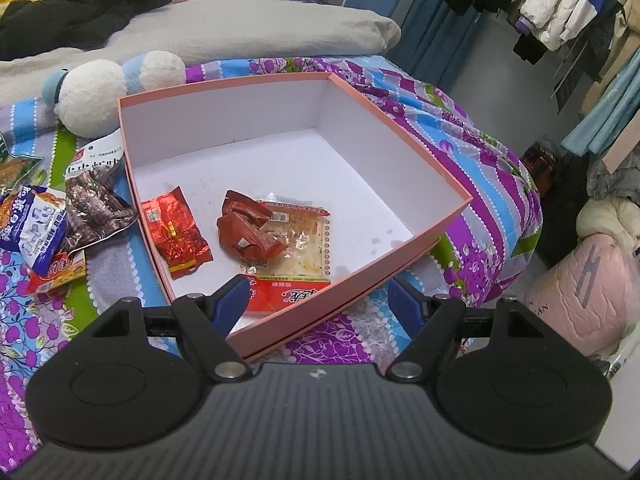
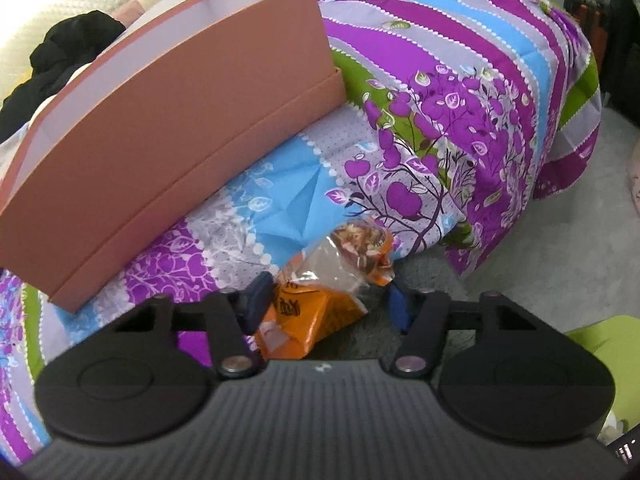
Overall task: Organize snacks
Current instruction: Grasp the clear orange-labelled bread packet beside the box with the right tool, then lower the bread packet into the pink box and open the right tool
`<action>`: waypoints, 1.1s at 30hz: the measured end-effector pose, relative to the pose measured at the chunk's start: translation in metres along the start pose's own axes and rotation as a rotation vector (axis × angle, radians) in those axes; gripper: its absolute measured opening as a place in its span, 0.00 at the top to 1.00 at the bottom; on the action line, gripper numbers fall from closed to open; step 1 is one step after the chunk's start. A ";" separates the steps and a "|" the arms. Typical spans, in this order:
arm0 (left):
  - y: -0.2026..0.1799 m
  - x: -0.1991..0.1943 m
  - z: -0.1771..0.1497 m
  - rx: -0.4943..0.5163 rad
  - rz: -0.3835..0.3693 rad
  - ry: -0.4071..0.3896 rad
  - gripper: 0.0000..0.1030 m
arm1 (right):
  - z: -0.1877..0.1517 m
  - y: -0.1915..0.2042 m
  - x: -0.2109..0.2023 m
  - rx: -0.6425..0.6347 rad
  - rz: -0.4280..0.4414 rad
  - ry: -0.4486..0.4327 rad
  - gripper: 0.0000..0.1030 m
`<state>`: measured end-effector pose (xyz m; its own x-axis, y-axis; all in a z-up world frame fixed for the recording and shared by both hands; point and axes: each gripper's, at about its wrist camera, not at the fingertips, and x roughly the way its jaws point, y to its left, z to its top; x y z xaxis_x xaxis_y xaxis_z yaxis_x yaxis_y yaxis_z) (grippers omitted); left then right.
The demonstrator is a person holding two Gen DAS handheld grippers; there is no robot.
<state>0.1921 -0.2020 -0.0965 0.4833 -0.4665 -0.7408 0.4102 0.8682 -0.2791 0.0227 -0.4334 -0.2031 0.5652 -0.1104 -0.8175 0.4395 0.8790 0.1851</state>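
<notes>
Pink box point(image 1: 420, 152), open top, white inside, sits on the bed w/ the purple/blue/green floral quilt point(image 1: 472, 128). In the left wrist view one corner of the box points toward the camera, the opposite corner away toward the grey blanket point(image 1: 240, 28).

Inside the box: red foil packet point(image 1: 176, 232) by the left wall, long axis running from far-left to near-right; crumpled dark-red packets point(image 1: 248, 232) lying on a flat clear-and-red snack bag point(image 1: 296, 256), whose long axis runs toward the camera, red printed end nearest.

Left gripper point(image 1: 316, 300) hovers over the near corner of the box, fingers spread wide, nothing between them.

Outside the box, to its left on the quilt: loose pile of snacks point(image 1: 60, 220), incl. a dark-brown bag and a blue-white one, overlapping. Blue-white plush toy point(image 1: 104, 88) just behind the box's far-left corner.

Right wrist view only: orange snack bag point(image 2: 320, 292) w/ a clear window showing mixed nuts or similar, at the quilt's edge, near the box's outer side wall but apart from it. Long axis runs away from the camera, window end far, orange printed end near. Right gripper point(image 2: 324, 304) straddles it, fingers partly closed in; left finger point(image 2: 256, 304) looks to be against the bag, right finger sits just off its edge, so no firm pinch visible. This view shows the box only from outside: pink wall, base lip, none of its contents.

Left view only: box contents, snack pile, plush, clothes rack point(image 1: 560, 4) at far right.
</notes>
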 end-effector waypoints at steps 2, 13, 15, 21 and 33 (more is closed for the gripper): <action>-0.001 -0.005 -0.001 0.001 0.001 -0.007 0.23 | -0.001 0.004 -0.004 -0.026 -0.007 -0.004 0.53; 0.000 -0.030 0.001 0.006 0.022 -0.053 0.23 | 0.022 0.018 -0.059 -0.071 0.031 -0.138 0.55; 0.002 -0.034 0.005 0.004 0.028 -0.067 0.22 | 0.035 0.025 -0.071 -0.081 0.056 -0.180 0.55; 0.013 -0.043 0.021 -0.015 0.050 -0.105 0.22 | 0.085 0.054 -0.096 -0.151 0.154 -0.316 0.55; 0.044 -0.047 0.040 -0.067 0.114 -0.134 0.22 | 0.155 0.137 -0.037 -0.320 0.278 -0.247 0.54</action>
<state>0.2185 -0.1483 -0.0492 0.6239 -0.3791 -0.6833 0.2968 0.9239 -0.2416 0.1702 -0.3811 -0.0630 0.7961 0.0764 -0.6003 0.0332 0.9850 0.1695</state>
